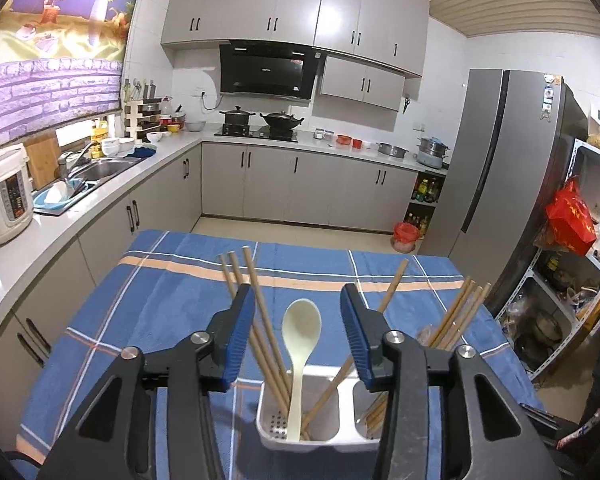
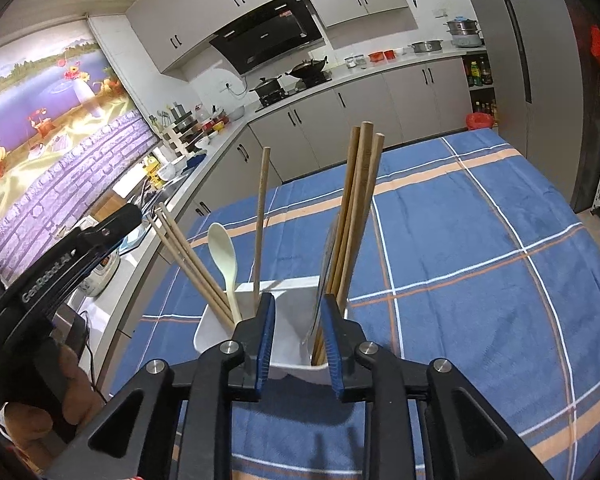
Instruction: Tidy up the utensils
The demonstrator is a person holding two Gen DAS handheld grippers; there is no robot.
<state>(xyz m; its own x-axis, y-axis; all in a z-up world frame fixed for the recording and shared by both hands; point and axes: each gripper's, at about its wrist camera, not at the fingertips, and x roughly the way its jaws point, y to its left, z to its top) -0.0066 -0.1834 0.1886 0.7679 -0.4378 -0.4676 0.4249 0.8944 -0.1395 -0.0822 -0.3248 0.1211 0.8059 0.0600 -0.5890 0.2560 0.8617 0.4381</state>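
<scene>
Right gripper (image 2: 298,338), lower centre, fingers parted and grasping nothing beside the holder (image 2: 288,364); left gripper (image 1: 298,344) likewise released: withdraw upward without brushing chopsticks (image 2: 358,200) or spoon (image 1: 300,356).

White plastic two-compartment utensil caddy (image 1: 342,408) standing upright on the blue plaid cloth. Left compartment: cream plastic spoon (image 1: 300,344) standing bowl-up, nearly vertical; three light wooden chopsticks (image 1: 256,300) leaning toward 11 o'clock; a single wooden chopstick (image 1: 392,284) leaning toward 1 o'clock. Right compartment: a bundle of wooden chopsticks (image 1: 460,312) leaning toward 1 o'clock, beside a thin flat item whose identity cannot be told.
</scene>
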